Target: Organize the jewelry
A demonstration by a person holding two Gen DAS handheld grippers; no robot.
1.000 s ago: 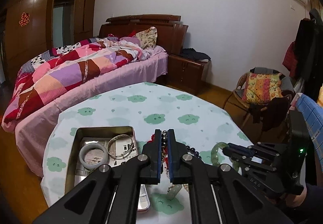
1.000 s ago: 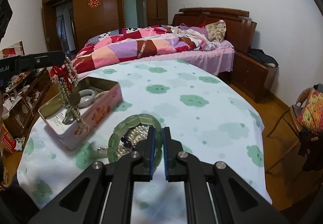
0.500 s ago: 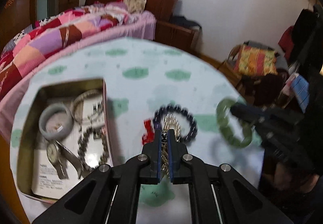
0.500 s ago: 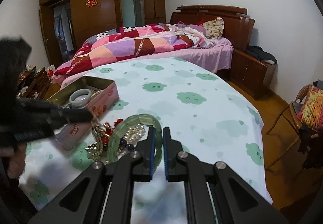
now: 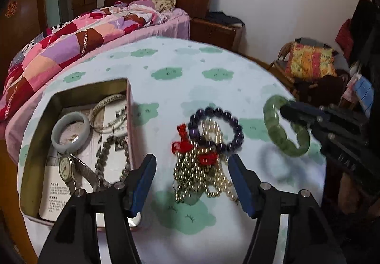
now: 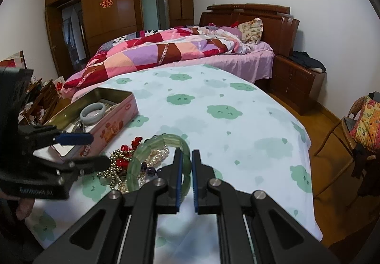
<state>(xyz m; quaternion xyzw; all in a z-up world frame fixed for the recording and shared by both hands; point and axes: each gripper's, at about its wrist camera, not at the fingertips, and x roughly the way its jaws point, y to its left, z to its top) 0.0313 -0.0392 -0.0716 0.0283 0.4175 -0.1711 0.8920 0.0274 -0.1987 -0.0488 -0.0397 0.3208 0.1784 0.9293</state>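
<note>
One round table (image 5: 180,69), under a pale cloth printed with green clouds, carries everything. On its left side stands one open pink tin (image 5: 130,107). Inside it I count one pale jade bangle (image 5: 70,132), two thin silver bangles (image 5: 108,110) lying together, one grey bead bracelet (image 5: 111,159), one wristwatch (image 5: 65,166), and a printed leaflet (image 5: 53,195) under them.

Just right of the tin, on the cloth, lies one tangled heap: one gold bead chain (image 5: 201,176) with red ornaments, and one dark purple bead bracelet (image 5: 215,129) resting on its far end.

One green jade link bracelet (image 6: 158,164) is lifted above the cloth; its shadow falls below it in the left wrist view.

The left gripper (image 5: 191,178) tilts down over the heap, its jaws just opened and now spread wide to either side of the gold chain, touching nothing. The right gripper (image 6: 187,169) angles down from the right, its jaws pinching the near side of the green bracelet.
</note>
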